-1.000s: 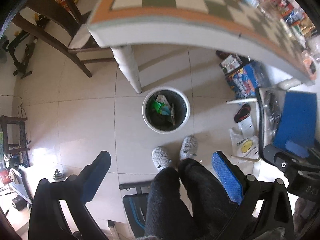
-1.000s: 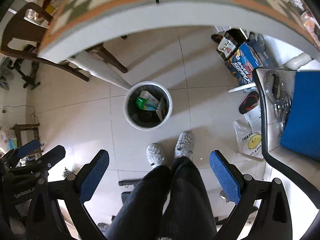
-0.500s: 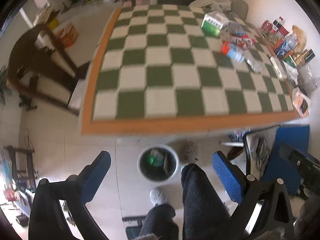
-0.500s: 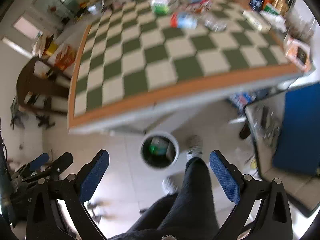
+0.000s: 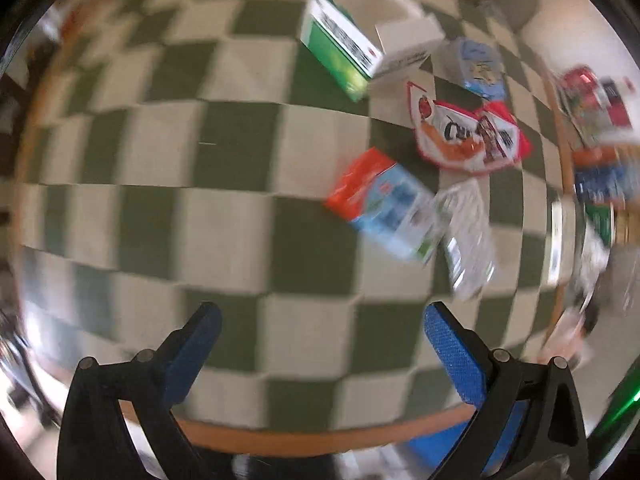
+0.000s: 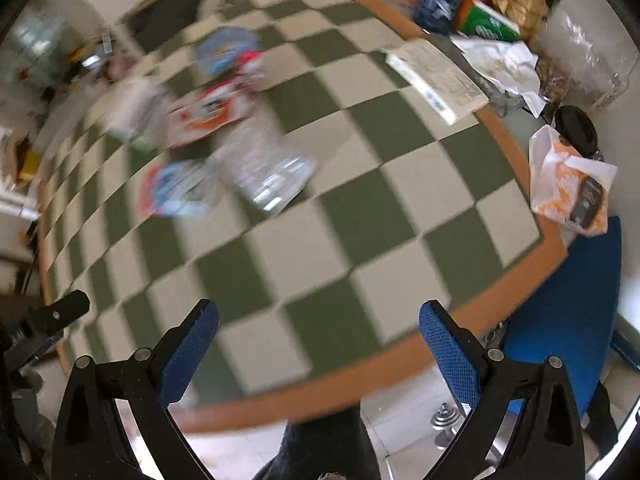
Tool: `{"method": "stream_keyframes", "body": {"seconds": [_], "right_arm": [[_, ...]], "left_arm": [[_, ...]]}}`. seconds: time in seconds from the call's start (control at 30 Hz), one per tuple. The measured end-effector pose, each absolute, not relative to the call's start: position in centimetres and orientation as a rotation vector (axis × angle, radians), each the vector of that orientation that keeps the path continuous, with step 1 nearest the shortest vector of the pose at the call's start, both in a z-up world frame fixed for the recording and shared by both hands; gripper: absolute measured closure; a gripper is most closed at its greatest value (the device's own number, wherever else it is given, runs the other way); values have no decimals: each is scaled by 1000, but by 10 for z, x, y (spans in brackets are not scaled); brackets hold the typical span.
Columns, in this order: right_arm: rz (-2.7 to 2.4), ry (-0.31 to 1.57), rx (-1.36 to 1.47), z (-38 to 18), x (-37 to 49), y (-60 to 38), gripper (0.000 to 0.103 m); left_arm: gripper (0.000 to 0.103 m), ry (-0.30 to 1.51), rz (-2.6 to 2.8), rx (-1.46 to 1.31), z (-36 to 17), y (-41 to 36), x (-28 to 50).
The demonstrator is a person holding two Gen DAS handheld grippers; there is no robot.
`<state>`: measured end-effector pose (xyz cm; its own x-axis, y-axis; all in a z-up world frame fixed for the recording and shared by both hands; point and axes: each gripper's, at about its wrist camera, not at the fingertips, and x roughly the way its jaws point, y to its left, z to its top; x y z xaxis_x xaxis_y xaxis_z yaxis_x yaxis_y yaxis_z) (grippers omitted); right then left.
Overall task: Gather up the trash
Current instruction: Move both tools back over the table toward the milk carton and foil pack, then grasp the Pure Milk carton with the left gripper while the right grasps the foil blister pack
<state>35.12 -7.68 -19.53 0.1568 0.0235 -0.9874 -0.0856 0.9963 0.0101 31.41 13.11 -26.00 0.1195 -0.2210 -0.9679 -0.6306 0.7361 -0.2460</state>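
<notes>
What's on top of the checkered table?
On the checkered table lie a green-and-white box, a red snack wrapper, a red-and-blue carton and a crumpled clear bottle. Anything beneath them stays hidden.

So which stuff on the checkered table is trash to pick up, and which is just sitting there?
Probably trash:
red and blue carton
clear plastic wrapper
red snack bag
green and white box

Probably just sitting there:
book
black jar lid
blue chair
</notes>
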Motion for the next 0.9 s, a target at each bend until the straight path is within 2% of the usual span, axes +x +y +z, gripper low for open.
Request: {"method": "stream_keyframes", "body": {"seconds": [0.17, 0.2, 0.23, 0.3, 0.33, 0.37, 0.57, 0.7, 0.77, 0.8, 0.83, 0.9], "right_arm": [[29, 1450, -83, -233, 411, -87, 1], [26, 1455, -84, -236, 418, -87, 1], [25, 1460, -86, -241, 424, -88, 1], [40, 1473, -95, -249, 436, -84, 1], [51, 1476, -103, -252, 440, -82, 1], [68, 1478, -117, -254, 445, -79, 1], [289, 1500, -213, -267, 459, -33, 1], [370, 1484, -365, -285, 461, 6, 1], [373, 1497, -434, -298, 461, 21, 3], [359, 1480, -464, -300, 460, 25, 3], [353, 1464, -473, -301, 459, 28, 7], [369, 1440, -475, -298, 457, 29, 15]], "left_arm": [[0, 1503, 378, -1092, -316, 139, 367], [2, 1502, 391, -1129, -321, 140, 369], [12, 1500, 417, -1154, -326, 142, 373], [21, 1509, 448, -1114, -326, 142, 377], [35, 1514, 443, -1046, -321, 141, 380], [39, 1514, 411, -916, -313, 139, 385], [44, 1531, 309, -351, -293, 132, 371], [43, 1556, 321, -353, -303, 149, 353], [46, 1539, 327, -403, -301, 157, 347], [50, 1535, 334, -405, -300, 159, 346], [56, 1525, 345, -415, -297, 162, 343], [56, 1515, 353, -424, -295, 166, 337]]}}
